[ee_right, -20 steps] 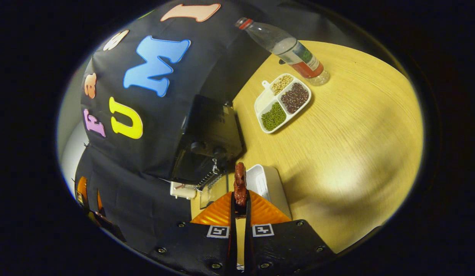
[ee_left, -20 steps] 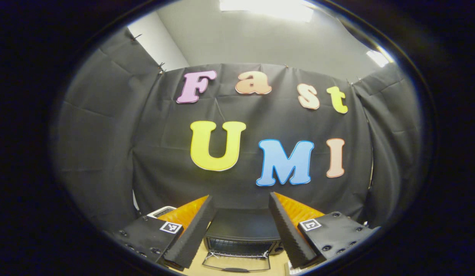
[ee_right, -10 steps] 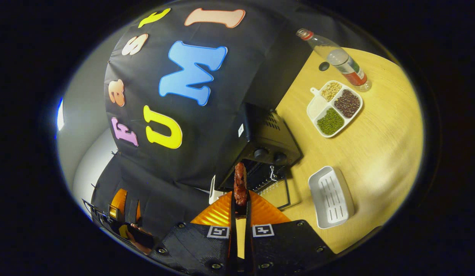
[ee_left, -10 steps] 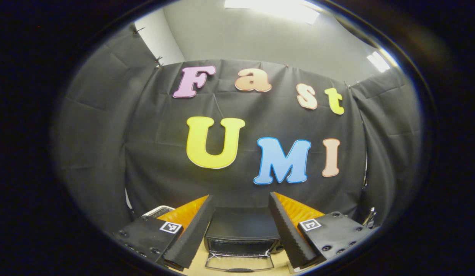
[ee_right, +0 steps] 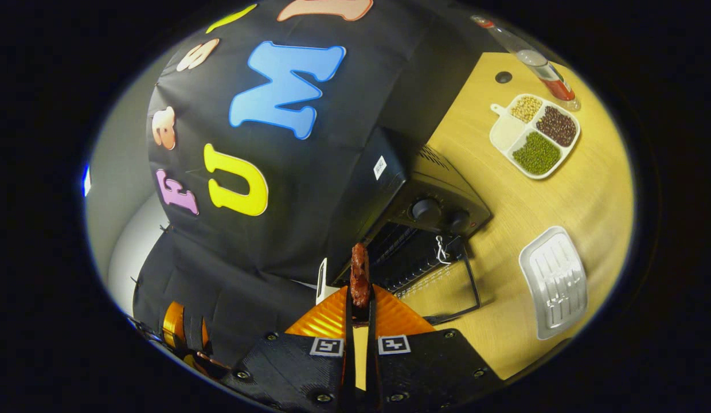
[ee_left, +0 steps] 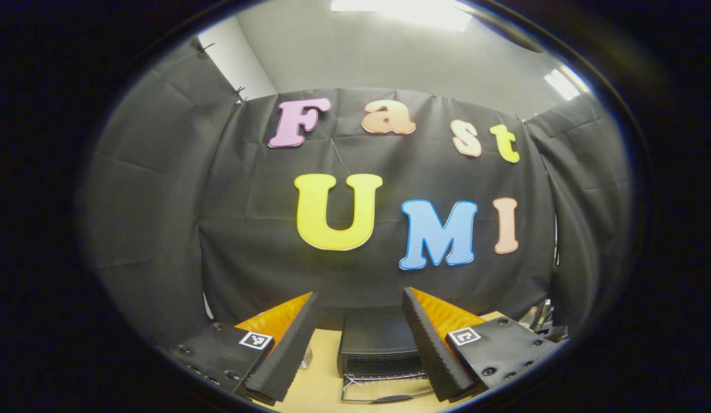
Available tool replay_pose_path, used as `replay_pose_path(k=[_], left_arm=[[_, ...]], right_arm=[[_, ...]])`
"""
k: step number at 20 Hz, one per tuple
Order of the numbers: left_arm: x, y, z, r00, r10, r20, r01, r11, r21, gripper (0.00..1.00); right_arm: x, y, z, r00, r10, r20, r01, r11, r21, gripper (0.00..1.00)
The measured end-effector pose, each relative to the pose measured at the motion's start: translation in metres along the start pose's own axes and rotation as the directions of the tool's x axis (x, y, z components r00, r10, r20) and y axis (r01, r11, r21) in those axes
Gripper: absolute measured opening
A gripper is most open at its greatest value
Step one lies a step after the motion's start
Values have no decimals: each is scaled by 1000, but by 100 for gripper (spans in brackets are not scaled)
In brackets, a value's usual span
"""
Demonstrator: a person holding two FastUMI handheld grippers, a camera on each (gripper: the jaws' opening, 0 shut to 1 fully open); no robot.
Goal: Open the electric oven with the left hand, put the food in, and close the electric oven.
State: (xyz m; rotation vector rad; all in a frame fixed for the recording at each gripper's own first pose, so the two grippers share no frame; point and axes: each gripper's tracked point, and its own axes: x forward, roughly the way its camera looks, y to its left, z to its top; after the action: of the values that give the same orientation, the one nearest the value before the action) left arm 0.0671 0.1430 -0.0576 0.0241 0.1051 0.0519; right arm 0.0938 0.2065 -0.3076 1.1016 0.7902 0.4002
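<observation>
The black electric oven (ee_left: pixel 378 347) stands on the wooden table with its glass door (ee_left: pixel 387 391) folded down flat. My left gripper (ee_left: pixel 360 293) is open and empty, held well back from the oven. In the right gripper view the oven (ee_right: pixel 430 198) lies tilted at centre right, its door (ee_right: pixel 444 284) down and the wire rack showing inside. My right gripper (ee_right: pixel 359 299) is shut on a reddish-brown piece of food (ee_right: pixel 359 274), which stands up from the fingertips just in front of the oven's opening. The left gripper (ee_right: pixel 175 328) shows at the lower left.
An empty white ridged tray (ee_right: pixel 555 281) lies on the table (ee_right: pixel 562 195) to the right of the oven door. Farther off sit a divided dish of beans (ee_right: pixel 536 135) and a plastic bottle (ee_right: pixel 542 63). A small dark disc (ee_right: pixel 503 76) lies near the bottle.
My right gripper has carried the food closer to the oven's opening, and the oven now looks larger. The left gripper has drifted left, so the oven sits further right between its fingers.
</observation>
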Motion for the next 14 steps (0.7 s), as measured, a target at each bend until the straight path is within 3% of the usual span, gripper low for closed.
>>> replay_pose_path(k=[10, 14], left_arm=[[-6, 49, -8, 998, 56, -29, -56, 998, -9, 100], [-9, 69, -18, 994, 86, -68, -85, 996, 15, 95]], right_arm=[[124, -29, -15, 988, -133, 80, 123, 986, 113, 7], [156, -45, -11, 976, -174, 131, 151, 974, 171, 8]])
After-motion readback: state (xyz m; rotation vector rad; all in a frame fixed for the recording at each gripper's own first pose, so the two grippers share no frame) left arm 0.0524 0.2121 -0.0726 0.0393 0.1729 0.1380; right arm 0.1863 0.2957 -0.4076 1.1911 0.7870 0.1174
